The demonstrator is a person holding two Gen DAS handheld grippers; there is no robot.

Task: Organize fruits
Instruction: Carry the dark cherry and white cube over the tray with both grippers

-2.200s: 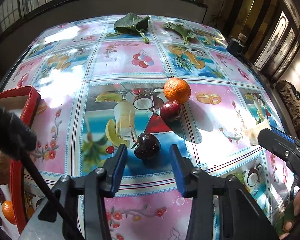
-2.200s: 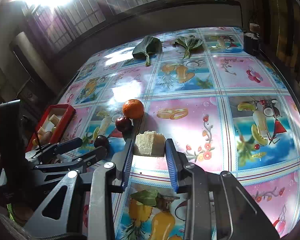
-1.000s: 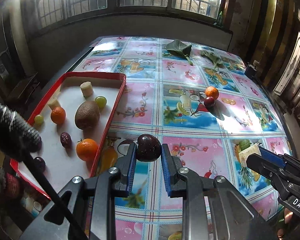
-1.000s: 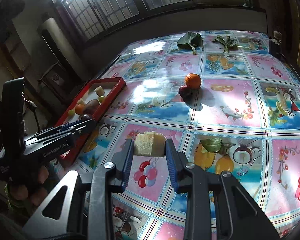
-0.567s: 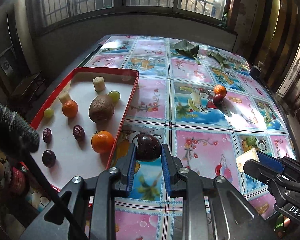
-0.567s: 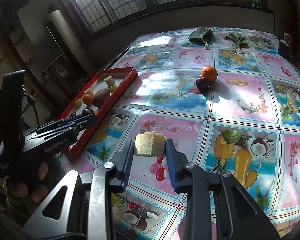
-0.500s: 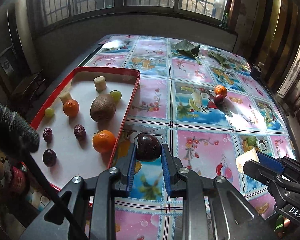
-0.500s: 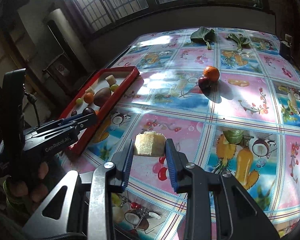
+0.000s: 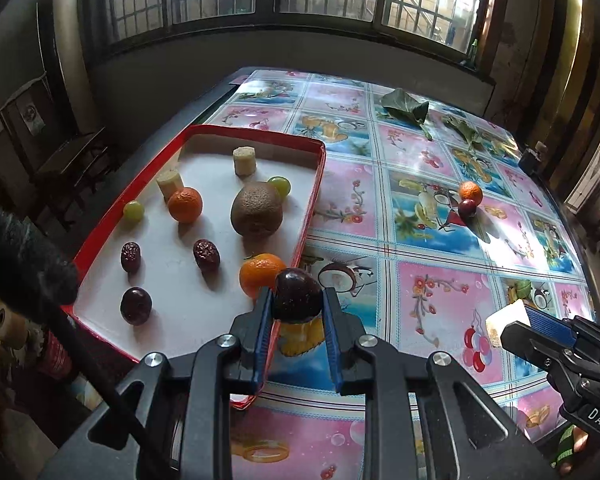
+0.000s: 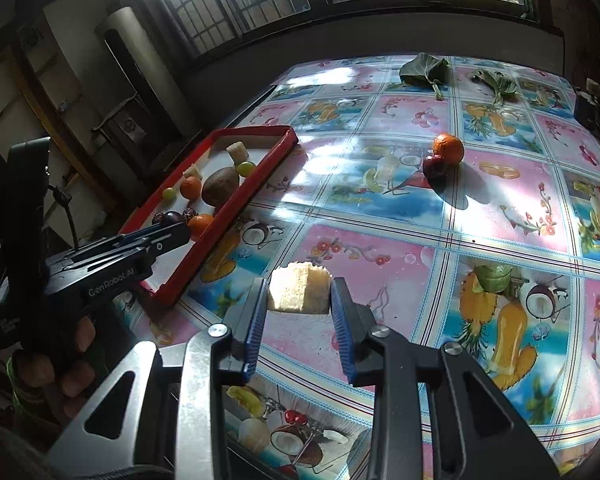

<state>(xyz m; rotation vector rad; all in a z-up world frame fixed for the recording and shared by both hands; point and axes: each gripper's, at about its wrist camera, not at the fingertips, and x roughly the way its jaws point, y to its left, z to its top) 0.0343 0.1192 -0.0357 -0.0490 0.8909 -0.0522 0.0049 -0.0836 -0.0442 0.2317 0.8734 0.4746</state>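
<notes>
Here, in the left wrist view, a dark plum (image 9: pixel 297 295) is seen clenched between the blue pads of the left tool (image 9: pixel 296 320), raised over the near right edge of the red tray (image 9: pixel 308 216). Inside the tray are laid a kiwi (image 9: pixel 257 210), two oranges (image 9: pixel 185 205), two green grapes (image 9: pixel 133 211), two pale banana pieces (image 9: pixel 245 161), two wrinkled dates (image 9: pixel 206 255) and another dark plum (image 9: pixel 135 305). Farther out on the fruit-patterned surface (image 9: pixel 440 304) an orange (image 9: pixel 470 193) and a red plum (image 9: pixel 467 208) are seen touching each other. At the right edge the right tool (image 9: pixel 512 322) is shown with a pale chunk at its tip.

In the right wrist view, a pale yellow banana piece (image 10: pixel 299 287) is gripped between the pads of the right tool (image 10: pixel 300 312) — held above the surface, just right of the tray (image 10: pixel 236 208). The left tool (image 10: pixel 172 230) is seen at the left, over the tray's near end, carried by a hand (image 10: pixel 64 360). Two green leaves (image 10: pixel 425 70) are laid at the far end.
</notes>
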